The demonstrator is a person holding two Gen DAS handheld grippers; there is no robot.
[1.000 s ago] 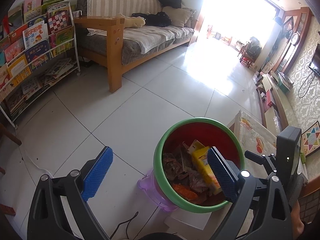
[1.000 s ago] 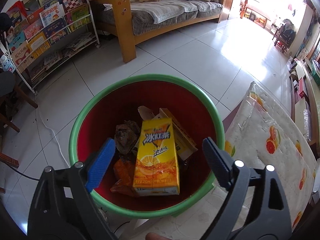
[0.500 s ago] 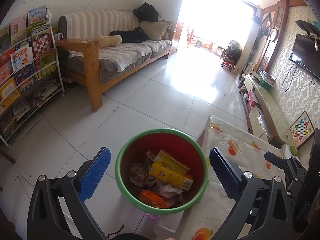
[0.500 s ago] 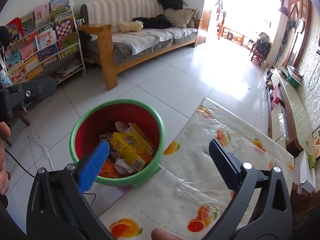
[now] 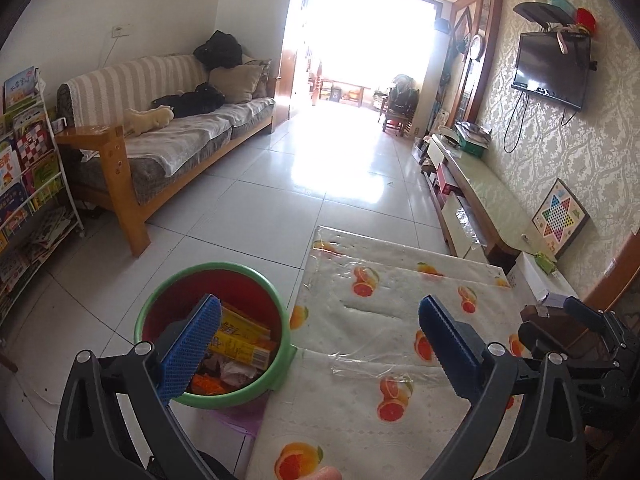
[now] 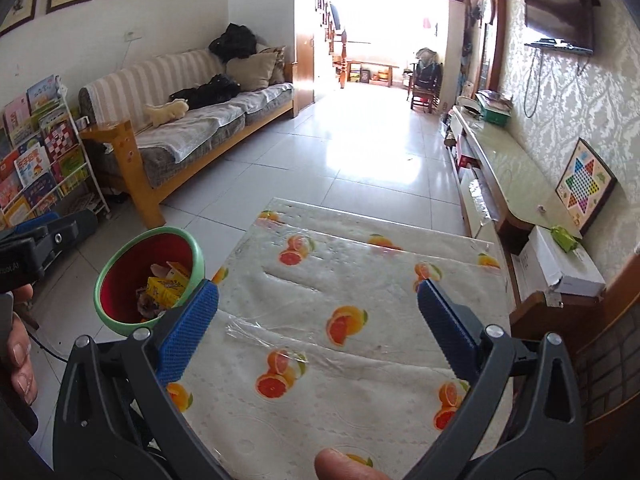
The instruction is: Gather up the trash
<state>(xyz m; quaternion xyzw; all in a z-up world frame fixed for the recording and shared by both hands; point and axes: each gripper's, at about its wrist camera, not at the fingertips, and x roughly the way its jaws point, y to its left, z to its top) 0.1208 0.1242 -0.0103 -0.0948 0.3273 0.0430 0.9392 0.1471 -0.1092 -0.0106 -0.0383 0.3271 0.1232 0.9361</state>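
Both tools, left (image 5: 318,338) and right (image 6: 318,322), are spread, empty; the desk (image 6: 360,280) should be scanned before the bin (image 6: 148,280), lower left, is left.

A low table (image 6: 360,344) covered by a white cloth printed with orange slices (image 6: 344,324), under a wrinkled clear plastic sheet, bears nothing else on its visible top. Just beside the table's left edge, on the white tiled floor (image 5: 256,216), stands a green-rimmed red bin (image 5: 276,376) holding a yellow carton (image 5: 240,344) and crumpled wrappers.

Left gripper (image 5: 320,322) jaws wide apart, right gripper (image 6: 318,306) likewise, both empty
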